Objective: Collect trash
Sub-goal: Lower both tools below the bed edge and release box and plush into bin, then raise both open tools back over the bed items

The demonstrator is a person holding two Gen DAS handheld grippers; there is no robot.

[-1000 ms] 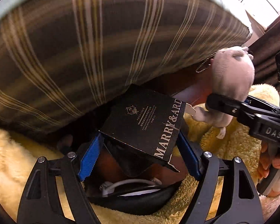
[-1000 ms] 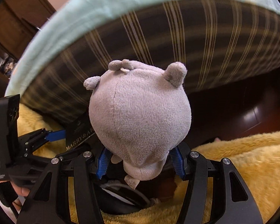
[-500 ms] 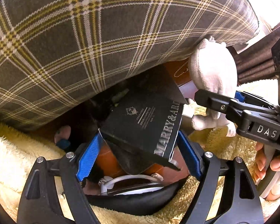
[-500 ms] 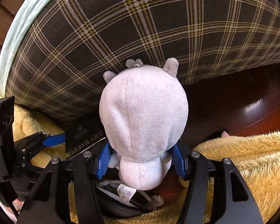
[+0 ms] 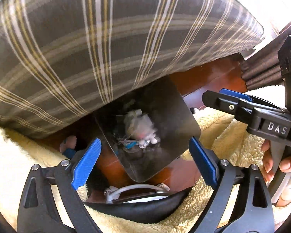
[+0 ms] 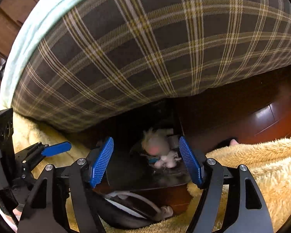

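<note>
Fig.: release step of trash collection, both wrist views. Your left gripper (image 5: 143, 165) has jaws spread & opening, nothing pinched; the dark bin (image 5: 184, 120) sits just ahead of & below them, mouth tilted toward you. Your right gripper (image 6: 146, 162) likewise has jaws spread & opening, pads clear of everything. The plush toy (image 6: 159, 149), blurred, lies inside the bin beyond & between the right jaws, amid other small bits too blurred to name. Plaid bedding (image 5: 87, 48) hangs over the bin's far side; yellow fleece blanket (image 6: 252, 165) flanks the jaws; a white cable (image 5: 133, 189) runs below the left jaws. Vs. 1 s ago: the right jaws gripped the plush, now it's dropped into the bin; the left jaws held a black lettered box, which no longer shows btwn them, prob. also in the bin, though you can't confirm that. Step in hand: drop-off, seemingly done. Next move calls for pulling both grippers back clear of the bin rim w/o snagging bedding, then seeking the next piece of trash.
</note>
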